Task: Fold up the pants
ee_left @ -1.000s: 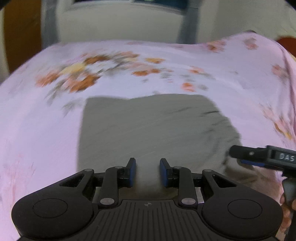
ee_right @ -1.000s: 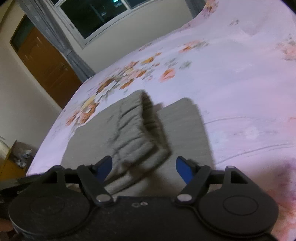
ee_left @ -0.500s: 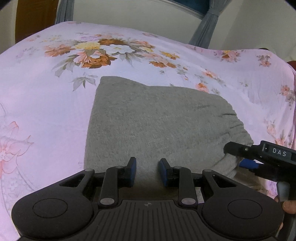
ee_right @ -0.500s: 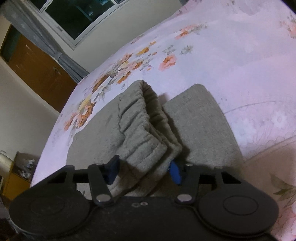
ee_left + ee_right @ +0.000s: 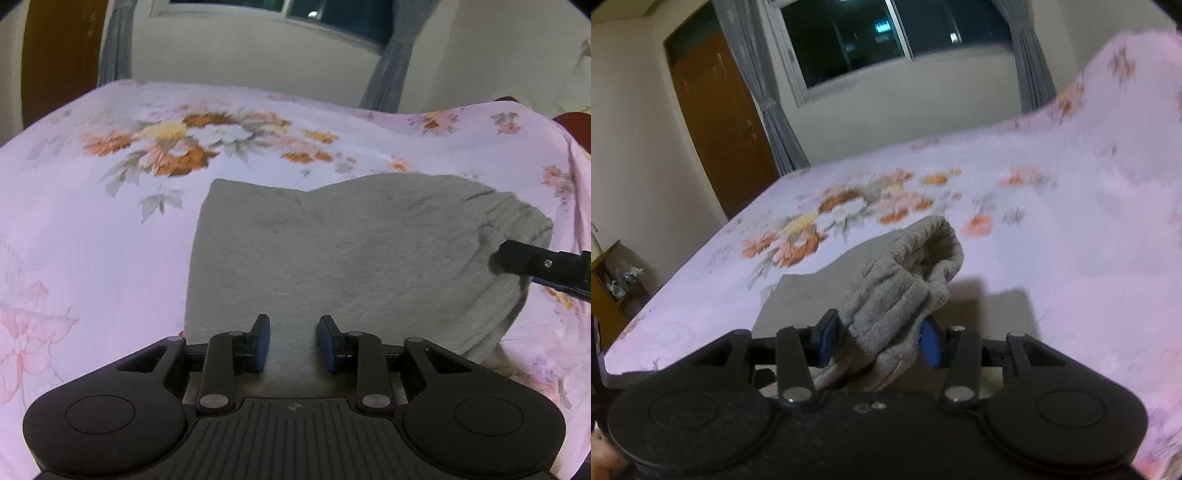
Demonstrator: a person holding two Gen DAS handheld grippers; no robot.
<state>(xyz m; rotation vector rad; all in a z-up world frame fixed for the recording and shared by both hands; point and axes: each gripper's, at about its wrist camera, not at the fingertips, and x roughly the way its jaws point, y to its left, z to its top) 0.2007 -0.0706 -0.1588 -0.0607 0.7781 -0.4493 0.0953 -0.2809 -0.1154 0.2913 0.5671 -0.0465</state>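
Note:
Grey fleece pants (image 5: 332,251) lie folded on the pink floral bed sheet (image 5: 110,240). My left gripper (image 5: 293,341) sits at their near edge, its blue pads narrowly apart with grey cloth filling the gap, seemingly pinched. My right gripper (image 5: 881,341) has the bunched elastic waistband (image 5: 905,273) between its pads and holds it raised off the bed; its jaws are closing on it. In the left wrist view, the right gripper's fingers (image 5: 524,258) reach in from the right at the waistband end. Under the raised waistband, a lower layer of the pants (image 5: 997,314) lies flat.
The bed sheet (image 5: 1071,240) spreads far beyond the pants on all sides and rises at the far right. Behind the bed are a wall with a dark window (image 5: 886,37), grey curtains (image 5: 775,118), a brown door (image 5: 720,122) and a low shelf (image 5: 609,280) at left.
The right jaws narrowed from wide open onto the waistband and lifted it off the lower layer. The left gripper kept its gap and place at the near edge.

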